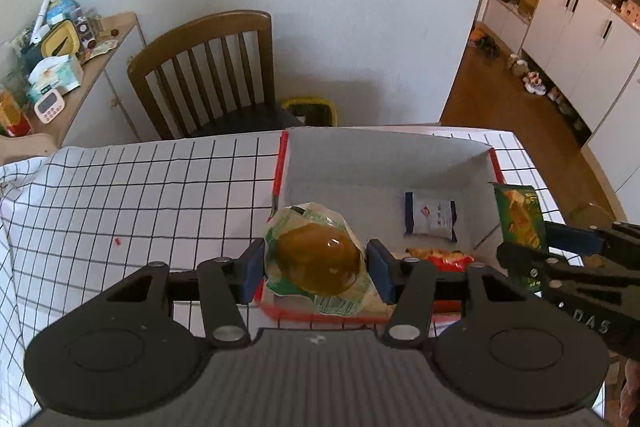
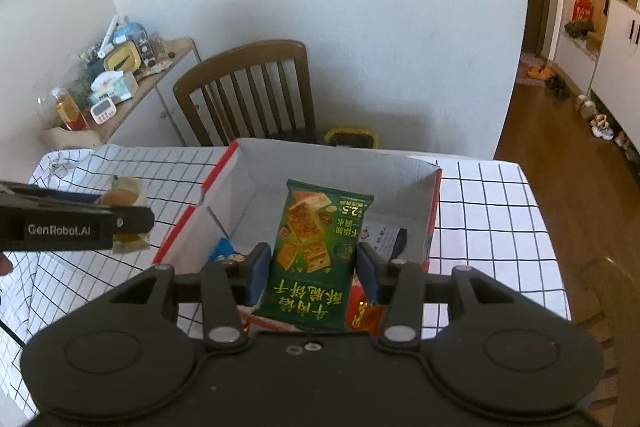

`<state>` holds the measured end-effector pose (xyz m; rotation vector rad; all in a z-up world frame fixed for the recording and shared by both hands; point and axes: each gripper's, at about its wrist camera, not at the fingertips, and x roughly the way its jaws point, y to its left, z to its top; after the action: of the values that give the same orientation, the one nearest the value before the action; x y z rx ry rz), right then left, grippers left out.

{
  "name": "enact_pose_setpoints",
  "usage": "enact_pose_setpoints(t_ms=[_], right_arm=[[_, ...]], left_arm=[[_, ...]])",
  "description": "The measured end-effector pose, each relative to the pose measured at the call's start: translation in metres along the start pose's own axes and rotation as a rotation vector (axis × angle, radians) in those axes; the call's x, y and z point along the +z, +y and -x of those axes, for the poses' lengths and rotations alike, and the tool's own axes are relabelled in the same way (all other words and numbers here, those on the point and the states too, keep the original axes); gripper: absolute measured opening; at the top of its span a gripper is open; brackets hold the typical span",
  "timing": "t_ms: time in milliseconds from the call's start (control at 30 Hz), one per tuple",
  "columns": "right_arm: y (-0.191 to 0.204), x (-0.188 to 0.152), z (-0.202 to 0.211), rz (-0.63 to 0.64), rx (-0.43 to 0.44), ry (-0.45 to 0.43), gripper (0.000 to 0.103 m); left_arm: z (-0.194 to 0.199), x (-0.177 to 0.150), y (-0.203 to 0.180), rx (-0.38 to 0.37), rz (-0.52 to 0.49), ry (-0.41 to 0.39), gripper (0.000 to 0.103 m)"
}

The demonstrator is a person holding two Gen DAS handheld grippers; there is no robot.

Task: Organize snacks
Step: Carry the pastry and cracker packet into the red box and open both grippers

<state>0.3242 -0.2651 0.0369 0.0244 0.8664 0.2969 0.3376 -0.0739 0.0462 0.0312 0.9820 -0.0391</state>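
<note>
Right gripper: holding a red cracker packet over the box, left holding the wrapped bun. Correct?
Wrong on colour. The right wrist view shows the right gripper holding a green cracker packet over the box. The left gripper does hold the wrapped bun.

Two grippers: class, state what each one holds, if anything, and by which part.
The left gripper clamps a clear-wrapped brown bun across its middle. The right gripper clamps a green cracker packet by both long side edges, near its lower half.
</note>
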Motion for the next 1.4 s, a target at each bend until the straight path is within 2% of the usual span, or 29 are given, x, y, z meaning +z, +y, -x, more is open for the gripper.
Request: enact_pose_setpoints(t_ms=[300, 633, 867, 1100, 1400], right_arm=[[-0.02, 0.012, -0.062, -0.024, 0.005, 0.099, 0.045], [-0.029, 0.003, -0.113, -0.012, -0.004, 0.207, 0.045], [-0.028, -0.004, -0.126, 0.016, -0.016, 0.249, 0.045], [-0.024, -0.003, -0.127, 0.049, -0.041, 0.256, 0.045], [-0.024, -0.001, -0.112, 0.033, -0.054, 0.233, 0.046]], left_arm=[[-0.069, 0.02, -0.018, 0.054, -0.032, 0.099, 0.054], [-0.126, 0.011, -0.032, 0.101, -0.072, 0.207, 0.054], [-0.153, 0.001, -0.04, 0.086, -0.095, 0.272, 0.055], [-0.159, -0.003, -0.038, 0.068, -0.088, 0.306, 0.056], [-0.132, 0.002, -0.031, 0.013, -0.038, 0.251, 0.061]])
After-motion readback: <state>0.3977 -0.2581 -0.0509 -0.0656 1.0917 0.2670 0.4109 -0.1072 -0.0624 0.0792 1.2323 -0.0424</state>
